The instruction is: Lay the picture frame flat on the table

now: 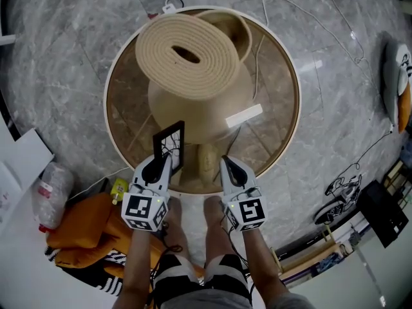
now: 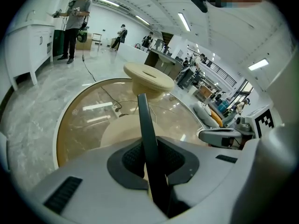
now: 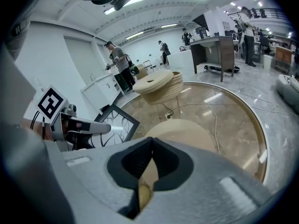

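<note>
head view: the picture frame (image 1: 170, 145) stands upright and slightly tilted over the near part of the round glass table (image 1: 283, 140), in front of its beige base (image 1: 199, 108). the left gripper (image 1: 158, 170) has it by the lower edge. the right gripper (image 1: 230, 168) hangs just beside it, apart from the frame.

left gripper view: the frame's thin black edge runs straight up between the jaws, which pinch it from both sides.

right gripper view: the jaws are pressed together with nothing between them. the frame shows at the left, its patterned face toward this camera.

it looks thin, stiff and light, and easy to swing on one edge grip. the face may be glazed, though the view is too poor to tell. on a hard glass top it wants lowering gently, held by the side rail, not the face.
</note>
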